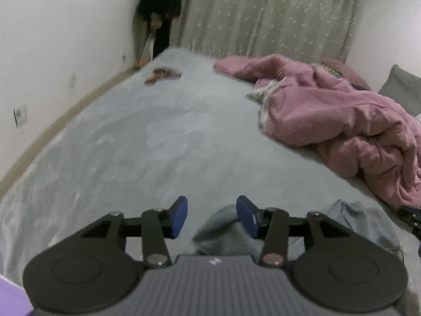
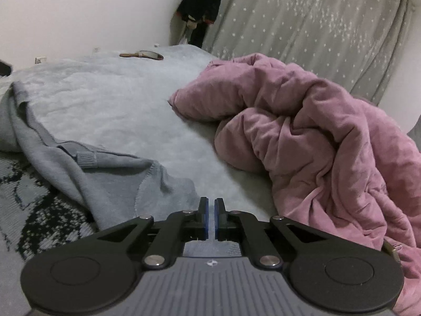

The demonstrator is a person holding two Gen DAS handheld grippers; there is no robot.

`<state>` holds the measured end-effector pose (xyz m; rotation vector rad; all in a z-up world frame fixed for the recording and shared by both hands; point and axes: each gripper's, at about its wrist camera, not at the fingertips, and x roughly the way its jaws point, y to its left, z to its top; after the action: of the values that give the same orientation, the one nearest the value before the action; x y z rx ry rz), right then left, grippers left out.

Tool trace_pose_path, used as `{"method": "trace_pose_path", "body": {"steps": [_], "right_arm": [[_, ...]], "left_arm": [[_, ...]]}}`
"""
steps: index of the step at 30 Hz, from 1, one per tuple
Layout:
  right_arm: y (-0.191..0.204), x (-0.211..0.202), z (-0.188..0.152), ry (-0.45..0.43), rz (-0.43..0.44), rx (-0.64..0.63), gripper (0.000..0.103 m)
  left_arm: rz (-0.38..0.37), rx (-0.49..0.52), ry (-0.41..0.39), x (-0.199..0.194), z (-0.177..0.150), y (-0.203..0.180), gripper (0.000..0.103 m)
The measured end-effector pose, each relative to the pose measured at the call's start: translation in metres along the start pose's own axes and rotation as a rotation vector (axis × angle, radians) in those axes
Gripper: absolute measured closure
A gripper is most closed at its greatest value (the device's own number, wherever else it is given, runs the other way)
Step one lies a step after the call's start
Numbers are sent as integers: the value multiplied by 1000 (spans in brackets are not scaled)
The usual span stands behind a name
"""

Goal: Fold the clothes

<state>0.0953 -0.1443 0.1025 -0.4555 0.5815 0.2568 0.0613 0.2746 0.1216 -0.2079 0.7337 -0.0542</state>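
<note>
A grey knit sweater point(image 2: 110, 181) lies spread on the bed, one ribbed cuff point(image 2: 85, 159) on top of it. To the left a knit area with a dark pattern point(image 2: 39, 210) shows. My right gripper point(image 2: 210, 218) is shut at the sweater's right edge, and the fabric runs up to and under its blue pads. My left gripper point(image 1: 213, 217) is open just above a raised fold of the sweater point(image 1: 218, 233). The fold sits below and between the pads, and neither pad presses on it. The right gripper's black tip point(image 1: 410, 217) shows at the far right of the left wrist view.
A crumpled pink duvet point(image 2: 315, 137) fills the bed's right side, close to my right gripper. The grey bedspread point(image 1: 158, 144) stretches ahead to the wall, with a hand mirror point(image 1: 163, 75) at its far end. A dotted curtain point(image 2: 302, 26) and dark hanging clothes point(image 2: 202, 2) stand behind.
</note>
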Motion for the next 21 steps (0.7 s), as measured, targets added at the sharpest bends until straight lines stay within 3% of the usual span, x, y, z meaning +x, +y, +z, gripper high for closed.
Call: {"method": "trace_pose_path", "body": {"steps": [4,7,11,15,21], "right_arm": [[3,11,-1,30,6,-5,99],[7,18,-2,40,19,-38,99],[8,31,-3,54,48,-63,88],[5,44,-2,55,118,-27,75],[16,51,5,12,193,-67,67]], "left_arm": [[60,32,139,32,-12,25,59],[53,122,169,43,-22,28,59],[-29,271,126,42,-30,10,56],[-63,338,62,43,-28,-9,36],[-96,360,26,55,-23,-33,37]]}}
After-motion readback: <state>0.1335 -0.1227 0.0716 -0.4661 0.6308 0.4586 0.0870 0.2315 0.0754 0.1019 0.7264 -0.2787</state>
